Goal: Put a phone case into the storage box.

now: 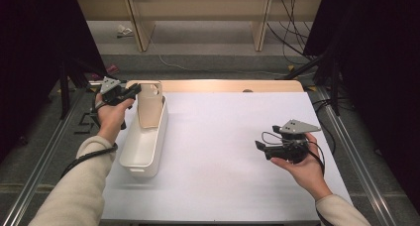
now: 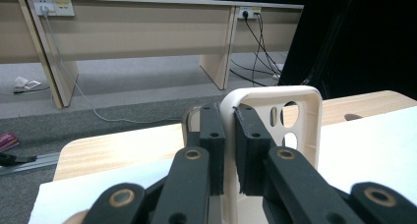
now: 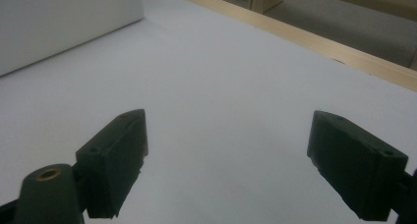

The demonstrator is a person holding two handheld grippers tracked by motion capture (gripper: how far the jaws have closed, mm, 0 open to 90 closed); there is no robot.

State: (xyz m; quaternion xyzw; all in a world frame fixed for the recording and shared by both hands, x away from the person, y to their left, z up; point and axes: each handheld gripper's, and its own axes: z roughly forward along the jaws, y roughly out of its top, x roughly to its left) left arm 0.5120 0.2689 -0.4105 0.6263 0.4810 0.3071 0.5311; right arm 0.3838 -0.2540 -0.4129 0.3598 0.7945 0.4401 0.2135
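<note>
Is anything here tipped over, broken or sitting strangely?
One thing stands out: a cream phone case stands on end at the far end of the white bin, rising well above its rim. It is not loose: the left gripper is shut on its edge. Nothing looks spilled or broken. The right gripper hangs open over bare table.

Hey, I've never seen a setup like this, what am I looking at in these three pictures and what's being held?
A person at a table holds a hand-operated two-jaw gripper in each hand. The high view looks down from above; the other two come from cameras riding on each gripper. The left gripper is shut on the edge of a beige phone case, holding it upright over the far end of a white plastic bin. The right gripper is open with nothing between its jaws, above the white table cover.
</note>
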